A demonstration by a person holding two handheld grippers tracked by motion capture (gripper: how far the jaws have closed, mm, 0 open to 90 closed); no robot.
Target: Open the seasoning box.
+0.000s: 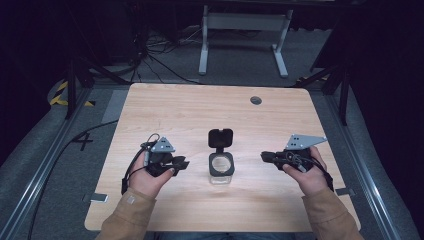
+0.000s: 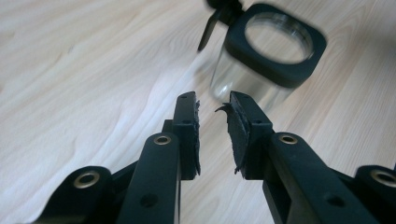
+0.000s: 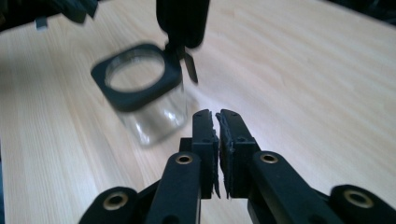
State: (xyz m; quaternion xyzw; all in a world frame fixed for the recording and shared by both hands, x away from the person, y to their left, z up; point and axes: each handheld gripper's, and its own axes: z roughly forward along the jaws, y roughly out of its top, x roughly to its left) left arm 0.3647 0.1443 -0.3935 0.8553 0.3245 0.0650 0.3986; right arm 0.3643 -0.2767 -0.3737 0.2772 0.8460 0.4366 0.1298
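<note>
A small clear jar (image 1: 221,172) with a square black collar stands in the middle of the wooden table (image 1: 200,107), its hinged black lid (image 1: 220,137) flipped up and back. My left gripper (image 1: 182,164) lies to the jar's left and points at it, jaws open with nothing between them. In the left gripper view the jar (image 2: 243,84) stands just beyond the left gripper (image 2: 212,100). My right gripper (image 1: 265,156) is off to the jar's right, apart from it. In the right gripper view the right gripper (image 3: 217,114) shows only a thin slit between its pads, with the jar (image 3: 135,100) and raised lid (image 3: 182,18) ahead on the left.
A round cable hole (image 1: 256,100) sits near the table's far edge. Beyond the table stand a white frame's legs (image 1: 202,50) and loose cables (image 1: 150,55) on the floor. Bare wood surrounds the jar on all sides.
</note>
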